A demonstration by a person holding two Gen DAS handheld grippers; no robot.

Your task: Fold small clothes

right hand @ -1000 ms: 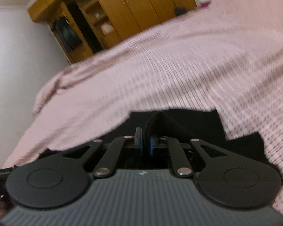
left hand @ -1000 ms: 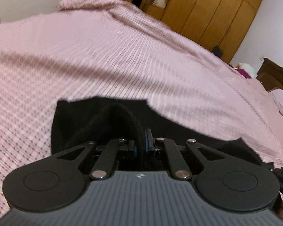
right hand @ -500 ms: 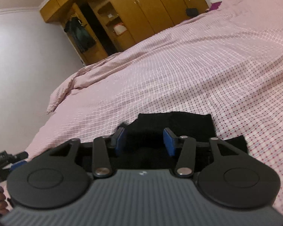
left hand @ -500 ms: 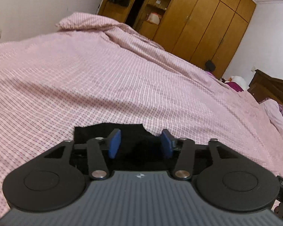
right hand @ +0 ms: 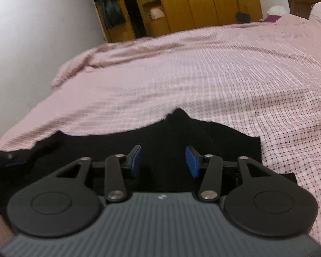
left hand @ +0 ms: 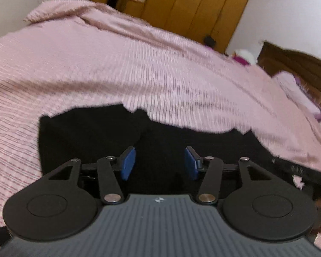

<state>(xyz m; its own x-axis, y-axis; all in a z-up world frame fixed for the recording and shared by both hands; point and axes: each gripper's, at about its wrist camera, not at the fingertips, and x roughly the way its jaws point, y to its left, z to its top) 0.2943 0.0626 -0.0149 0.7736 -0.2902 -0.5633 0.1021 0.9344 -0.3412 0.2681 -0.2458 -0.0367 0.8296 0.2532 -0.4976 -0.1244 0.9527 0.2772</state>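
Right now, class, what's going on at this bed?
A person is folding a small black garment on a bed with a pink checked cover, working a pair of handheld tongs in each hand. Both the left tongs and the right tongs stand open over the dark cloth, gripping nothing. The garment lies flat on the cover beneath them, its edges uneven. A wooden wardrobe stands at the far wall.

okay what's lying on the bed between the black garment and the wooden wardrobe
Nothing but bare pink checked bedspread between the black garment and the wooden wardrobe, clearest in the right wrist view.
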